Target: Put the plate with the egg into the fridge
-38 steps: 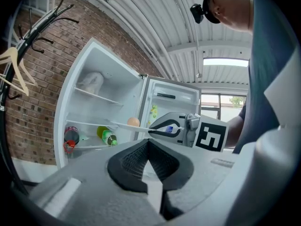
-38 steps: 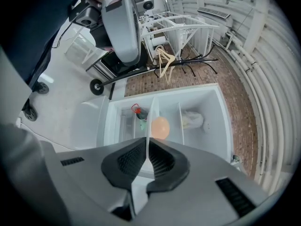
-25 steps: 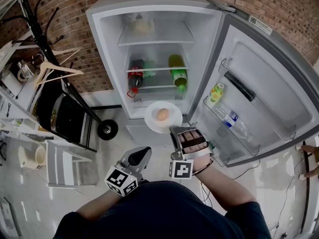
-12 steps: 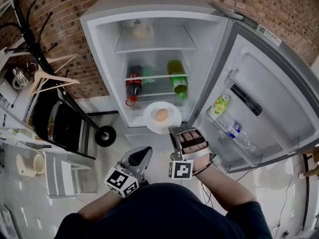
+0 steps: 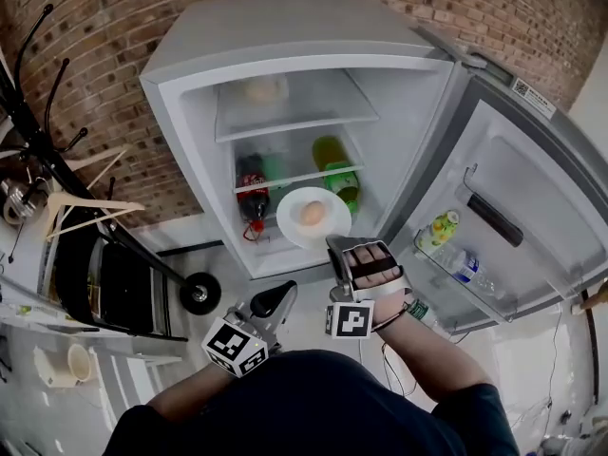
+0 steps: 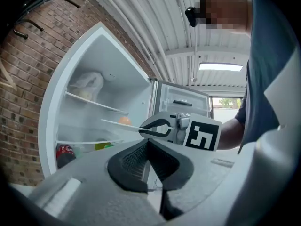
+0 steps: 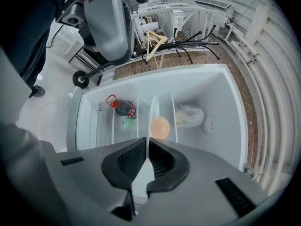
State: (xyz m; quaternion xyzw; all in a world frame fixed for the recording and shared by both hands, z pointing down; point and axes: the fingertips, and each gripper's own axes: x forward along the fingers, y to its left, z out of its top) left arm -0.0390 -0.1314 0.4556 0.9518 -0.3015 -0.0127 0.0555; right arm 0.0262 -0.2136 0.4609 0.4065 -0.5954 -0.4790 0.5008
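1. Hanging nearest the person's body, the left tool [image 5: 274, 300] had its jaws pressed together on nothing and took no part in the carrying.
2. Just beyond it, the right tool [image 5: 334, 246] was pinching the near rim of the white plate [image 5: 293, 218]. Its pads closed on the thin edge, as the right gripper view showed [image 7: 148, 147].
3. The plate hung roughly level in the air at the mouth of the open fridge [image 5: 285, 36], in front of its lower shelves. The egg [image 5: 312, 214] lay loose near the plate's middle.
4. The plate looked stiff, glazed and breakable. Held by one edge alone, it would probably lever down at the far side and could slip in the pads. A grip deep over the rim seemed the safest hold.
5. The egg was round, fragile and unrestrained, so any tilt or jolt would likely roll it off.
6. Farther in stood a cola bottle [image 5: 253, 183] and a green bottle [image 5: 337, 164], so the free shelf space looked tight.
7. A pale bag [image 5: 264, 90] lay on the top shelf.
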